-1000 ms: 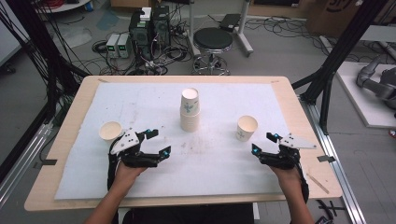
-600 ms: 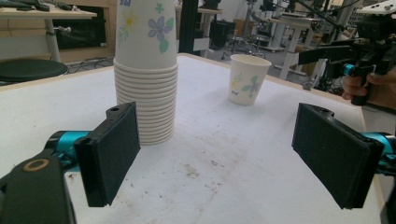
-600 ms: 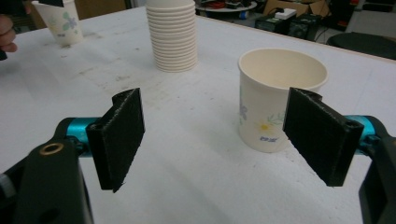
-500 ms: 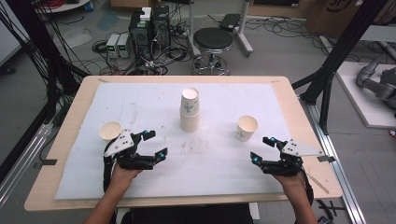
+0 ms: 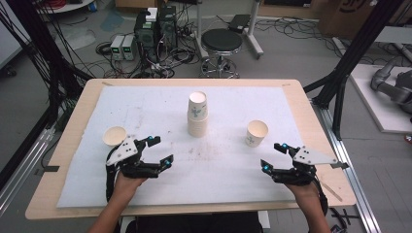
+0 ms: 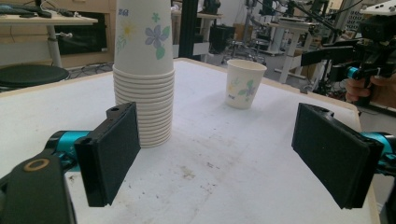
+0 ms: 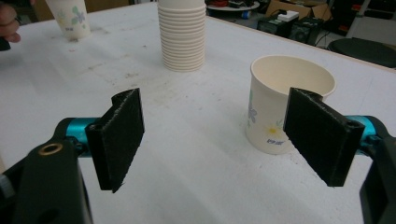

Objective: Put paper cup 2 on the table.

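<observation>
From the high view, the left gripper [image 5: 159, 149] rests low over the white foam-covered wooden table [image 5: 145, 109] with its jaws spread wide and nothing between them. A single white paper cup [image 5: 114, 136] stands upright just behind and to the left of it, apart from the jaws. The right gripper [image 5: 273, 155] is likewise spread wide and empty; a second white paper cup with a flower print [image 5: 256, 133] stands just ahead of it, slightly to its left. A tall stack of nested white paper cups [image 5: 197, 114] stands ahead of both, between them.

In the left gripper view, the two black pads [image 6: 112, 151] stand far apart over bare foam. The stack [image 6: 144, 70] rises just beyond the left pad, and the flowered cup [image 6: 244, 83] sits farther off, ahead between the pads. The other gripper [image 6: 369, 44] shows at far right.

In the right gripper view, the black pads [image 7: 122, 135] are wide apart. The flowered cup [image 7: 285, 93] stands upright just beyond the right-hand pad, probably not touching it, though the pad hides its side. The stack [image 7: 182, 37] is farther ahead, and the other cup [image 7: 70, 17] far off at left.
</observation>
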The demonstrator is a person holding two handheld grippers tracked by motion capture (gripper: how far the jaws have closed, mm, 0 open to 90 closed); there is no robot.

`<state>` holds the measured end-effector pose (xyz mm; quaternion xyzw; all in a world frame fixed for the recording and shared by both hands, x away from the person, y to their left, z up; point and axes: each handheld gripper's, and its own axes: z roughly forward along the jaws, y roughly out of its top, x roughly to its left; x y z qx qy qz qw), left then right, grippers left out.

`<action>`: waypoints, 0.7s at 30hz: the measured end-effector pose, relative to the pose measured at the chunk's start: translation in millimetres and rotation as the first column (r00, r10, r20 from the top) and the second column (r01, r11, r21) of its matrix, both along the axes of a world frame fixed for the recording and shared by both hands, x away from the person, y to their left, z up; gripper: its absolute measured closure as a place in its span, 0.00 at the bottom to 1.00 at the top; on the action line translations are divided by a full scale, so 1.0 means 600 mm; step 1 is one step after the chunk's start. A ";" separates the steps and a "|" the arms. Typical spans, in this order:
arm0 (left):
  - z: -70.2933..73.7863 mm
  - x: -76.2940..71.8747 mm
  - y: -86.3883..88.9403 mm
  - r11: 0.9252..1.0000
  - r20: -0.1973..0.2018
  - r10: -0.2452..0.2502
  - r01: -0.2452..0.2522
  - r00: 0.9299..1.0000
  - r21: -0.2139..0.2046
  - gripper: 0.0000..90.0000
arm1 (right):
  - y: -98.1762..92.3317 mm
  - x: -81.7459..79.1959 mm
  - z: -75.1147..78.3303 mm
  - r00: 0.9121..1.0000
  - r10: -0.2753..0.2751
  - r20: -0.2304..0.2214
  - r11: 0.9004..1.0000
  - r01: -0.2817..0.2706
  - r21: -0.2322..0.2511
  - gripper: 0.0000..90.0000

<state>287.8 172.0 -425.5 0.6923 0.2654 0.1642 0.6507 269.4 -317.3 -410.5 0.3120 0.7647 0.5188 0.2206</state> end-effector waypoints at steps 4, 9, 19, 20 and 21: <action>-0.001 0.001 0.000 1.000 -0.004 -0.002 0.002 1.000 -0.007 0.17 | -0.001 0.002 -0.001 1.000 -0.007 0.003 1.000 0.007 -0.011 0.23; -0.002 -0.001 0.002 1.000 -0.008 -0.004 0.004 1.000 -0.008 0.17 | -0.003 0.003 0.000 1.000 -0.014 0.008 1.000 0.015 -0.012 0.23; -0.002 -0.002 0.003 1.000 -0.008 0.002 -0.002 1.000 -0.009 0.17 | -0.001 0.007 -0.001 1.000 -0.015 0.008 1.000 0.015 -0.022 0.23; -0.003 -0.002 0.004 1.000 -0.009 0.003 -0.003 1.000 -0.011 0.17 | -0.001 0.008 -0.001 1.000 -0.013 0.011 1.000 0.014 -0.023 0.23; -0.003 -0.002 0.004 1.000 -0.010 0.004 -0.005 1.000 -0.012 0.17 | -0.001 0.009 -0.001 1.000 -0.016 0.007 1.000 0.016 -0.021 0.23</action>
